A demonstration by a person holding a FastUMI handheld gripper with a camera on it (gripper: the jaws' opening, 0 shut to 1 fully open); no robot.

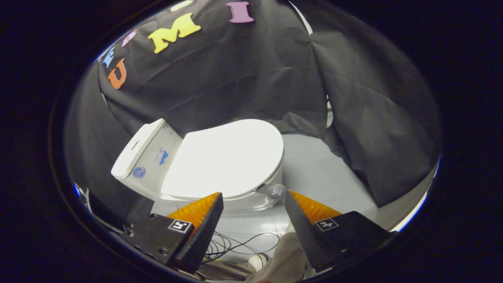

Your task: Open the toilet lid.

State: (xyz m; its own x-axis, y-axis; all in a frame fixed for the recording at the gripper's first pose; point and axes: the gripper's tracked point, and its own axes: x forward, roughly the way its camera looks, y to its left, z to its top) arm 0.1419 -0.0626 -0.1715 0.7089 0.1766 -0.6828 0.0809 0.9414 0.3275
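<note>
The glossy white oval toilet lid [226, 157] lay closed flat on its white ceramic bowl [251, 198] just beyond the fingers, so overexposed that its surface detail and front edge were hard to make out, while the white tank [147, 155] at its far left carried small blue stickers too blurred to tell. The black-and-orange two-finger gripper [253, 200] hovered with its fingers spread wide apart, holding nothing. The toilet stood on a pale grey floor [322, 173] ringed by draped black cloth [235, 78], with thin black cables [243, 243] looped near the fingers.
</note>
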